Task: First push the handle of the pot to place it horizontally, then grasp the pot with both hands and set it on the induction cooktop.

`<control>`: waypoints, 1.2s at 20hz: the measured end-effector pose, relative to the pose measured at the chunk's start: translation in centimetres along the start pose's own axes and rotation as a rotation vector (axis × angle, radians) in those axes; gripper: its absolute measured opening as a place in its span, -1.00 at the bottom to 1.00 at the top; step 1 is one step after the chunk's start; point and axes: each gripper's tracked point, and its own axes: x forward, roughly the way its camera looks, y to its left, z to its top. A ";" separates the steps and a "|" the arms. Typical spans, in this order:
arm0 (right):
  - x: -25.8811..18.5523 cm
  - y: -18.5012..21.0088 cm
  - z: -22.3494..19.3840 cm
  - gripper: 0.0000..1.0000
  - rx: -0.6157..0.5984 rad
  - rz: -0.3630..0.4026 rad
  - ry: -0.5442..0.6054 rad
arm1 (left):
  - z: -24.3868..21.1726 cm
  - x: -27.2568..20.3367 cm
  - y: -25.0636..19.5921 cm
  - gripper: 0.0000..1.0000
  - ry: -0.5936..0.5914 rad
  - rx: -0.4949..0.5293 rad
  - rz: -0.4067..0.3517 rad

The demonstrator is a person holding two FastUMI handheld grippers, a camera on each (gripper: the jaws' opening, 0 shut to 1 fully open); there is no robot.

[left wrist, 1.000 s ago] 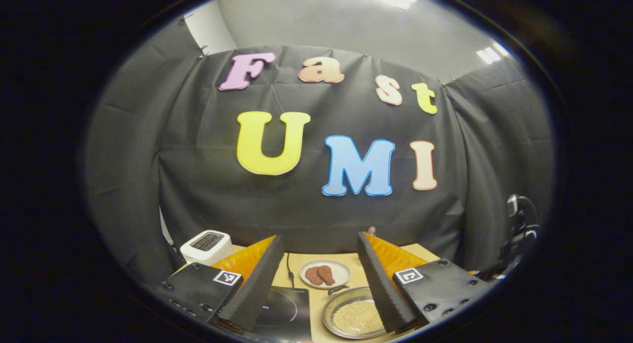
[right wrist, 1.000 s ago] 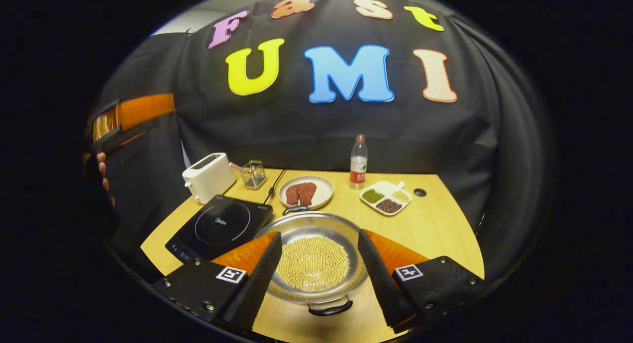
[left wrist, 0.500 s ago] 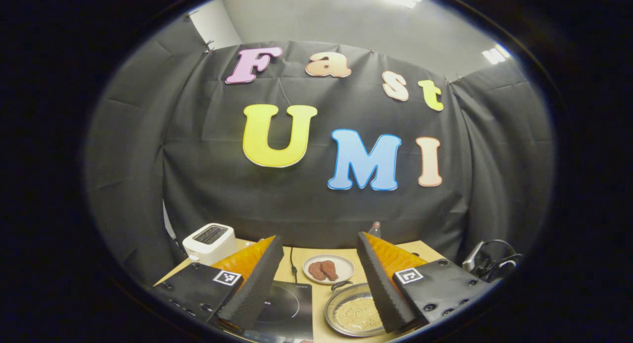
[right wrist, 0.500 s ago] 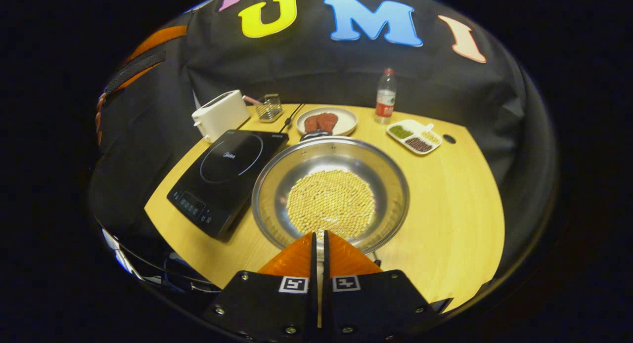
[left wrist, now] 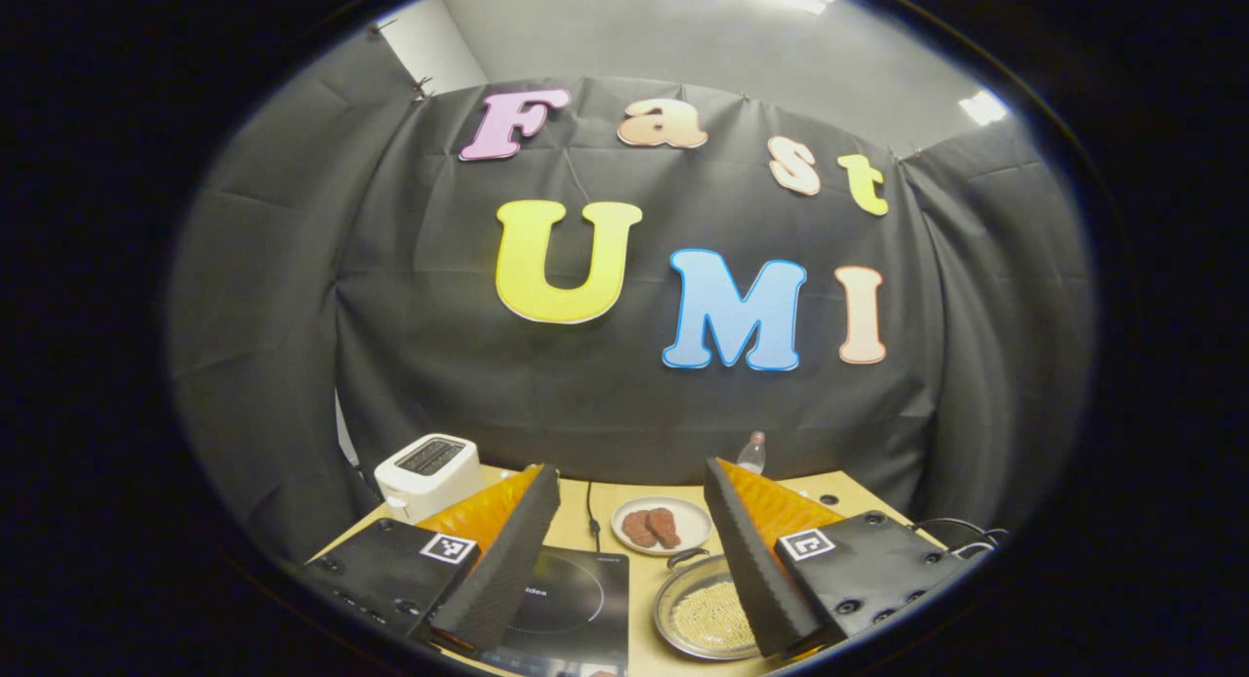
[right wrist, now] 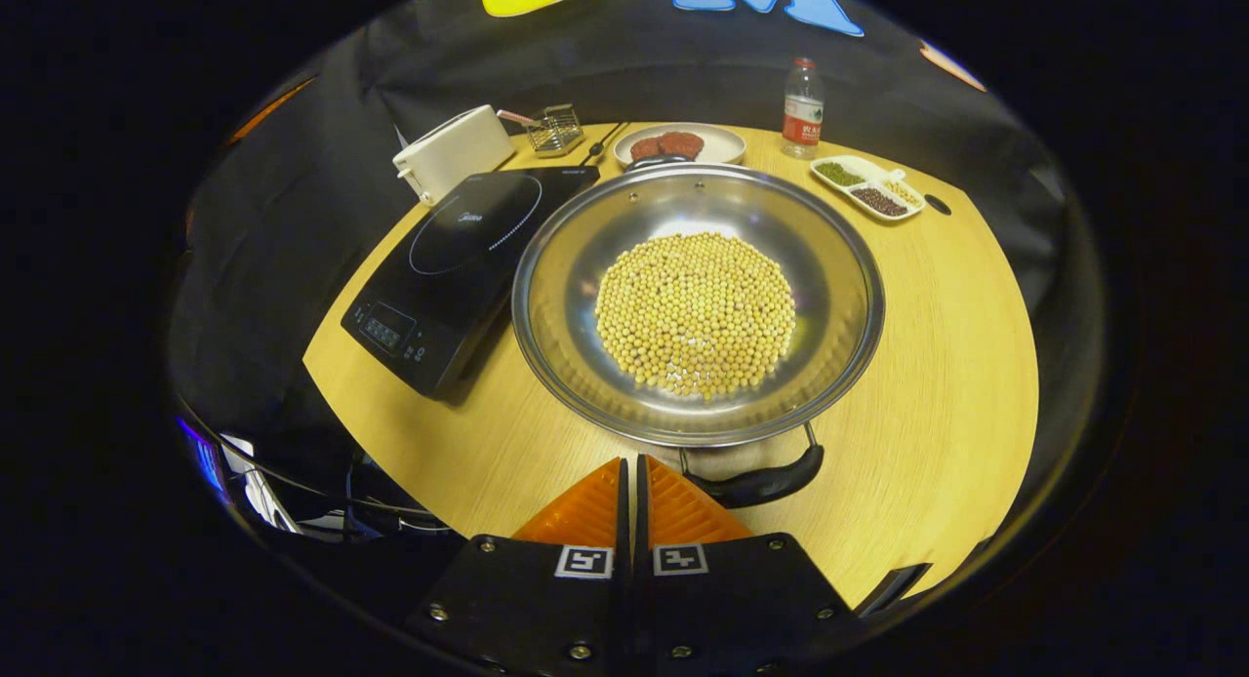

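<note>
Right gripper view, fingers: the right gripper (right wrist: 631, 462) has its two fingers pressed together at the bottom centre, nothing between them.
Near handle: the pot's handle (right wrist: 756, 482) lies just right of those fingertips, close beside them; whether they touch I cannot tell.
Pot: the pot (right wrist: 698, 301) fills the middle of the frame, resting on the table (right wrist: 956, 365), a round heap of beans (right wrist: 695, 311) in its bottom.
Cooktop: the cooktop (right wrist: 459, 267) sits left of the pot, its edge just beside the pot's rim.
Far edge: a toaster (right wrist: 454, 152) and a small wire basket (right wrist: 556, 131) at upper left, a plate (right wrist: 717, 150) with meat behind the pot, a bottle (right wrist: 802, 96) and a divided dish (right wrist: 873, 186) at upper right.
Left gripper view, fingers: the left gripper (left wrist: 631, 550) is spread wide, empty, held high above the table.
Between the fingers: the plate (left wrist: 688, 536) with two pieces of meat (left wrist: 652, 527); below it the pot (left wrist: 673, 614), partly hidden by the right-hand finger, and the cooktop (left wrist: 576, 604) at lower left of the gap.
Beyond: the toaster (left wrist: 427, 474) at lower left, the bottle's (left wrist: 750, 455) top above the right-hand finger.
</note>
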 end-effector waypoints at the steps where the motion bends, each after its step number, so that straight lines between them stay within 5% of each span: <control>1: 0.1 -0.2 -0.3 -0.98 0.005 -0.011 0.009 | 0.1 -0.1 0.0 0.90 0.000 0.003 0.000; 24: 0.3 -9.4 0.5 -0.98 0.249 -0.182 -0.030 | -1.0 0.8 -1.8 0.90 0.035 0.025 -0.043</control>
